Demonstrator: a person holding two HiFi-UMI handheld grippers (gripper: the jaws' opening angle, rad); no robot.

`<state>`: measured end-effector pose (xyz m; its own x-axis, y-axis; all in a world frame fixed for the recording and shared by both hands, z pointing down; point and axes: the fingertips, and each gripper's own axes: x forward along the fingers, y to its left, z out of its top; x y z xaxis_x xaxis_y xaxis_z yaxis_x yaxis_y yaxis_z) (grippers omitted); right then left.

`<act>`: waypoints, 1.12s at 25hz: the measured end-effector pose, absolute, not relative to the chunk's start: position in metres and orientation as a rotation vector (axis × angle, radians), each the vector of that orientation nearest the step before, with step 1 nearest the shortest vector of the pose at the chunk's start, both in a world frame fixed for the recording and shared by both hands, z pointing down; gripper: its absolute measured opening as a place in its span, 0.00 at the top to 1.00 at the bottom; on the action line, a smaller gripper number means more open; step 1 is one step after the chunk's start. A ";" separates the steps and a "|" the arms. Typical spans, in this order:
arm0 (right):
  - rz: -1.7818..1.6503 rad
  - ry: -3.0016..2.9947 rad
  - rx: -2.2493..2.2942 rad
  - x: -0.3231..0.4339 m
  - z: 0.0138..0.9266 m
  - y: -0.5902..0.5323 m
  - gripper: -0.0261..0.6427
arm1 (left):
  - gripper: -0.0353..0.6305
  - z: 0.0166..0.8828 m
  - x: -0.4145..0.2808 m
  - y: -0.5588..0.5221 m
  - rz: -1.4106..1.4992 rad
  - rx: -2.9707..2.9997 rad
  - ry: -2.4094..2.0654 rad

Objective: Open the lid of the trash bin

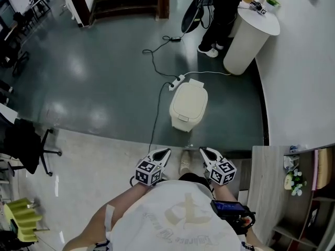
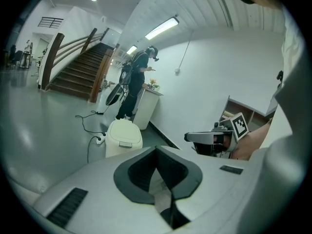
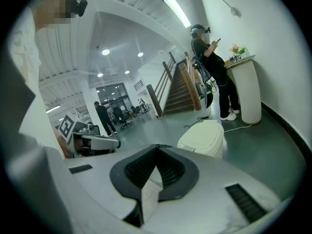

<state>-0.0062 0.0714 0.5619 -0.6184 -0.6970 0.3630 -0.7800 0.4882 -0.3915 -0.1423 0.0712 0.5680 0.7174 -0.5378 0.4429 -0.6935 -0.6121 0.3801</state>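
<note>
Bin (image 1: pixel 188 107) stood on the dark floor (image 1: pixel 104 77) ahead, well apart from both grippers, lid (image 1: pixel 189 99) down. Left gripper (image 1: pixel 163 153) and right gripper (image 1: pixel 205 151) both clenched on nothing. Lid judged light, stiff plastic, probably hinged at far edge; best lifted at the near lip

We wore a white short-sleeved T-shirt (image 1: pixel 172 216) printed with a faint beige emblem and a curved line of lettering. A dark device (image 1: pixel 228 207) with a bluish screen hung at our right hip, with black straps looped beside it. One pale shoe (image 1: pixel 185 163) showed beneath us. Our left tongs (image 1: pixel 165 152) and right tongs (image 1: pixel 204 151) were pale grey shells tapering to white tips. Each was lined with ribbed black pads (image 2: pixel 141 172) and carried a cube (image 1: pixel 148 172) of black-and-white square markers. Dark slotted grilles (image 2: pixel 68 206) marked the shells' flanks.
</note>
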 end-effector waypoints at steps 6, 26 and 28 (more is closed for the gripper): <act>0.798 -2.585 1.286 0.008 0.562 0.032 0.95 | 0.93 0.571 -0.130 0.038 0.406 2.376 -0.941; 0.795 -2.646 1.173 0.070 0.569 -0.084 0.95 | 0.93 0.578 -0.069 -0.066 0.461 2.328 -1.046; 0.792 -2.656 1.150 0.076 0.570 -0.092 0.95 | 0.92 0.577 -0.060 -0.073 0.462 2.327 -1.055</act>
<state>0.0760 -0.0921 0.5698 -0.6976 -0.6382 0.3255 -0.7123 0.5689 -0.4111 -0.0597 -0.0731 0.5772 0.6349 -0.5835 0.5064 -0.7679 -0.5487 0.3305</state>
